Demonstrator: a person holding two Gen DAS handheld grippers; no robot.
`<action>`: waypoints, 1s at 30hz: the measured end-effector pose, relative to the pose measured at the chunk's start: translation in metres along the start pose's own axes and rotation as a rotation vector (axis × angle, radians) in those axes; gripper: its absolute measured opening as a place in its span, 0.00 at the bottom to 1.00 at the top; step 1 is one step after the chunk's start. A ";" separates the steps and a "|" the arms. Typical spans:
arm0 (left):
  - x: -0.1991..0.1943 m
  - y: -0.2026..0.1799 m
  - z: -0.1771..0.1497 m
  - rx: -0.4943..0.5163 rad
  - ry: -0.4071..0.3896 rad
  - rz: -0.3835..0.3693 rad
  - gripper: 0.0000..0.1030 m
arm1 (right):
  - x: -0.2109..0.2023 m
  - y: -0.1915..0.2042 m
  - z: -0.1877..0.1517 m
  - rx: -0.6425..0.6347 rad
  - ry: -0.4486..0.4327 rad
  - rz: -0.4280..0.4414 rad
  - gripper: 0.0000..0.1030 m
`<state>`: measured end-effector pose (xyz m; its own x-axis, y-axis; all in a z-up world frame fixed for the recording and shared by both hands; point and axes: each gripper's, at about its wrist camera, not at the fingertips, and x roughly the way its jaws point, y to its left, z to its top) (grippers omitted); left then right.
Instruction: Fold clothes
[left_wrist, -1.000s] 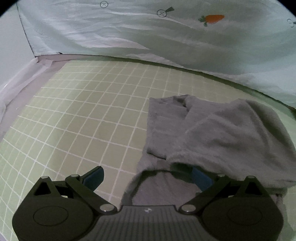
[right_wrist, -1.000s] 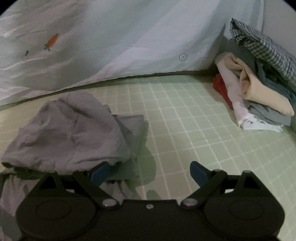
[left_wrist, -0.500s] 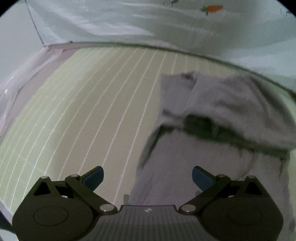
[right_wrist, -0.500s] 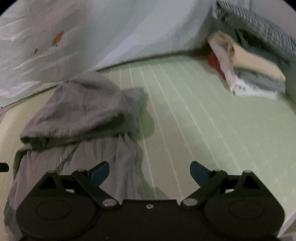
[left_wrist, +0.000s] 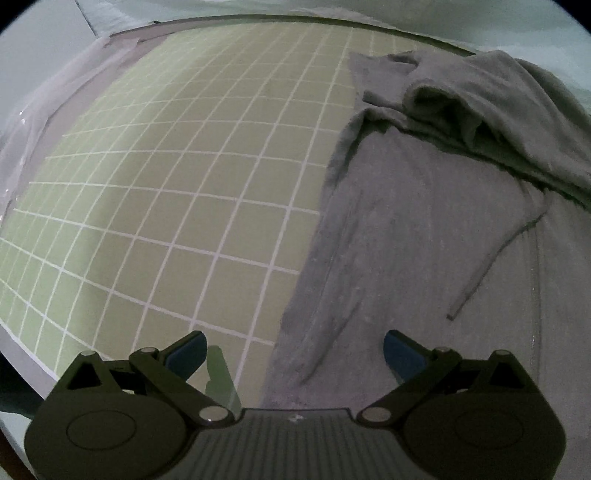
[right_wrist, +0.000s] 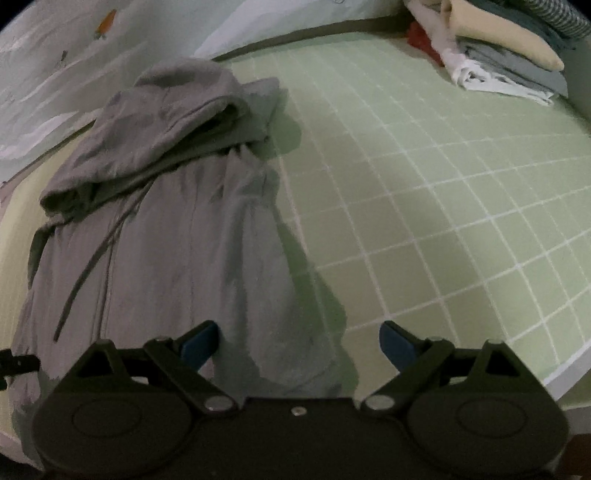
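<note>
Beside hoodie (left_wrist: 424, 229) edge, open mat (left_wrist: 177, 177).

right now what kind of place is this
Probably a home clothes-folding setup: a green gridded mat, a grey hoodie spread on it, a stack of folded clothes at the far corner, and a carrot-print sheet behind.

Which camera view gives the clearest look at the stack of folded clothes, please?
The right wrist view. The stack of folded clothes sits at its top right, on the far corner of the green grid mat, with cream, grey, white and red layers visible. The left wrist view shows none of it, only the grey hoodie and the mat.
</note>
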<state>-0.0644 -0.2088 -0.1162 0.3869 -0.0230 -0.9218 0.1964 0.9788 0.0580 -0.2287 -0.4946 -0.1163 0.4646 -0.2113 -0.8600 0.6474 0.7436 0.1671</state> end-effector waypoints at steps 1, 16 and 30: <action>0.000 0.000 -0.002 0.002 0.000 -0.002 0.98 | 0.000 0.002 -0.003 -0.002 0.003 0.002 0.93; -0.006 -0.003 -0.016 0.055 0.023 -0.132 0.96 | -0.006 0.014 -0.012 -0.002 0.003 -0.016 0.88; -0.030 -0.010 0.000 0.109 0.016 -0.386 0.22 | -0.030 0.043 0.007 -0.140 -0.040 0.168 0.17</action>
<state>-0.0777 -0.2184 -0.0889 0.2526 -0.3808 -0.8895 0.4192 0.8716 -0.2541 -0.2102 -0.4609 -0.0796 0.5841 -0.0998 -0.8055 0.4702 0.8505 0.2356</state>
